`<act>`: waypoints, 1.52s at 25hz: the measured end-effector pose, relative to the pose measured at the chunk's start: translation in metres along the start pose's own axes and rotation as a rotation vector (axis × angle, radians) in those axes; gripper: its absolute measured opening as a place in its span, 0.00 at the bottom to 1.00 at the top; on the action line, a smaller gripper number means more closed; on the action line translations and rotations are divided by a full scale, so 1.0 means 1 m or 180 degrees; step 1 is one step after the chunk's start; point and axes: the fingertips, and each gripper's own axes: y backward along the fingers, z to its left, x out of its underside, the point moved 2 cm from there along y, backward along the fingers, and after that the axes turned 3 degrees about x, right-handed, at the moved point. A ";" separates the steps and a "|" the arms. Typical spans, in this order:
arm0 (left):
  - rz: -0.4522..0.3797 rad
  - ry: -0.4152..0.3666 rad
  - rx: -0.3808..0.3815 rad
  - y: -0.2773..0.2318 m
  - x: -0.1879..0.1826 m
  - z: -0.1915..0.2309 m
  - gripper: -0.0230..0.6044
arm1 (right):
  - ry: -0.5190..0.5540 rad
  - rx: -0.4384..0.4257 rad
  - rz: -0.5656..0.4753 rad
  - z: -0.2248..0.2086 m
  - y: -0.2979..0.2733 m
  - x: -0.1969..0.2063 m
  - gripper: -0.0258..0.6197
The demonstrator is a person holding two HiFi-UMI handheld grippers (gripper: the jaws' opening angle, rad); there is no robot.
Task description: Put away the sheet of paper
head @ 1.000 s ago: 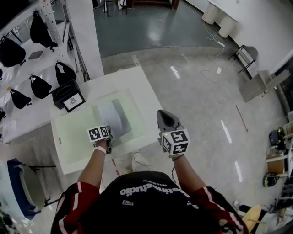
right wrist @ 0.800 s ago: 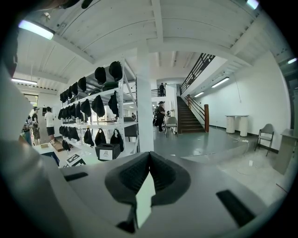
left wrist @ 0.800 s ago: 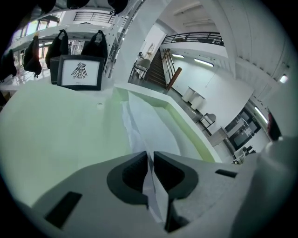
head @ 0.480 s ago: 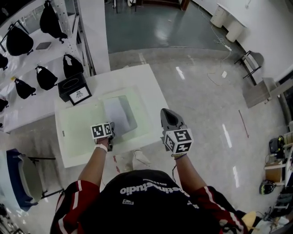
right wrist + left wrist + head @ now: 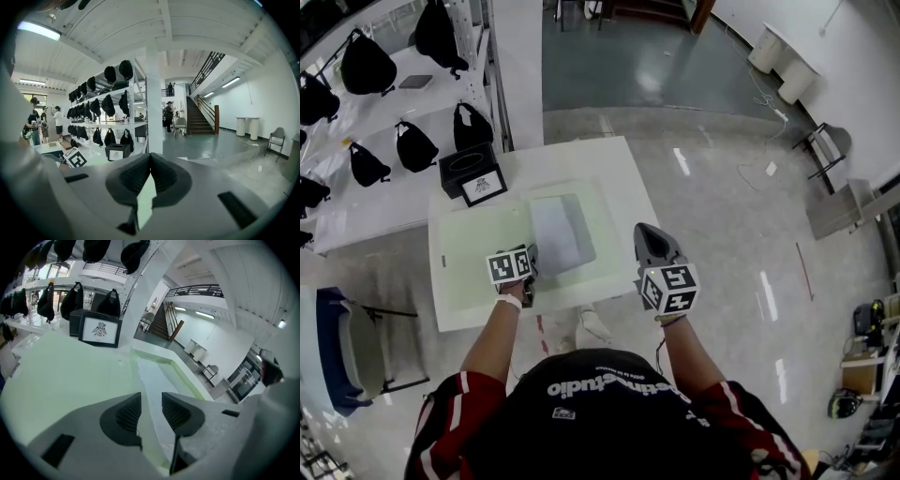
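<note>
A black box sits at the tabletop's far left corner; black bags hang on white shelves at left, stairs beyond.

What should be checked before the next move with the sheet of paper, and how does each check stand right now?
1. Left hand-held gripper let go: ok. Its jaws have just been opening, stand apart and pinch nothing.
2. Right hand-held gripper empty: ok. Jaws together, nothing in them.
3. Sheet of paper lying flat on the green mat: ok.
4. Sheet fully tucked away: cannot tell.
5. Black box apart from the sheet: ok.
</note>
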 end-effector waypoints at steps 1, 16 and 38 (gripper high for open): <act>-0.0039 0.0011 0.0029 0.004 -0.003 -0.001 0.24 | 0.0011 -0.0022 -0.0004 0.004 0.000 -0.001 0.03; -0.0742 -0.0137 0.0449 0.099 -0.036 -0.041 0.24 | 0.0048 -0.0229 -0.0131 0.050 0.026 -0.020 0.03; -0.1622 -0.0396 0.0423 0.203 -0.066 -0.112 0.24 | 0.0123 -0.0390 -0.0387 0.038 0.059 -0.055 0.03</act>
